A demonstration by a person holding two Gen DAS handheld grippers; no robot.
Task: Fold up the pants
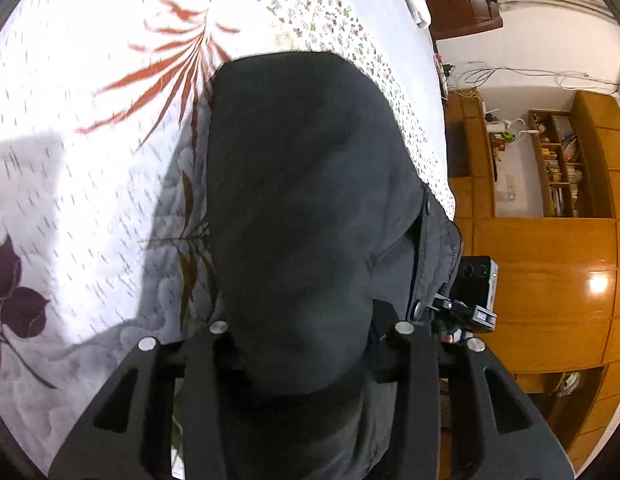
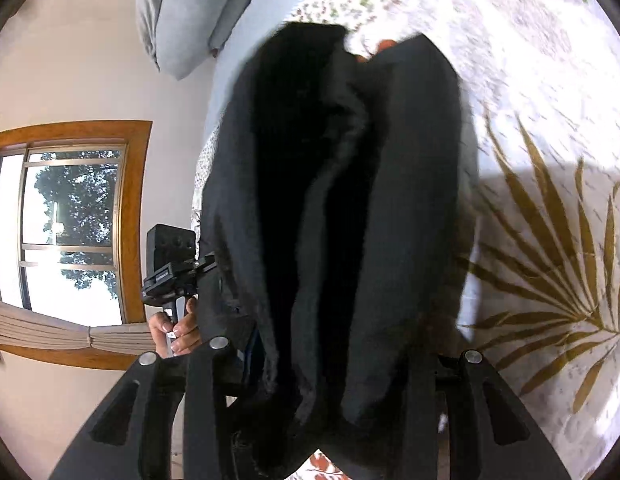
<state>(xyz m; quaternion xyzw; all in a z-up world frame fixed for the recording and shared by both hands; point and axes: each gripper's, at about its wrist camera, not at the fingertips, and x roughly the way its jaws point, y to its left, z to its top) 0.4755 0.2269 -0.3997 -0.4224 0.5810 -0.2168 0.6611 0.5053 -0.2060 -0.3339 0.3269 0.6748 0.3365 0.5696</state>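
The dark grey pants (image 1: 301, 200) hang from my left gripper (image 1: 310, 360), which is shut on their upper edge, over the bed. A waistband part with snap buttons (image 1: 424, 264) shows at the right. In the right wrist view the pants (image 2: 350, 200) hang in long folds from my right gripper (image 2: 322, 384), shut on the fabric. The cloth hides the fingertips of both grippers. The other gripper shows in each view: the right one in the left wrist view (image 1: 470, 304), the left one with a hand on it in the right wrist view (image 2: 169, 276).
The bed has a white quilt with leaf prints (image 1: 89, 160). A grey pillow (image 2: 189, 12) lies at the bed's end. Wooden cabinets and shelves (image 1: 550, 240) stand beyond the bed edge. A window (image 2: 69, 220) is at the other side.
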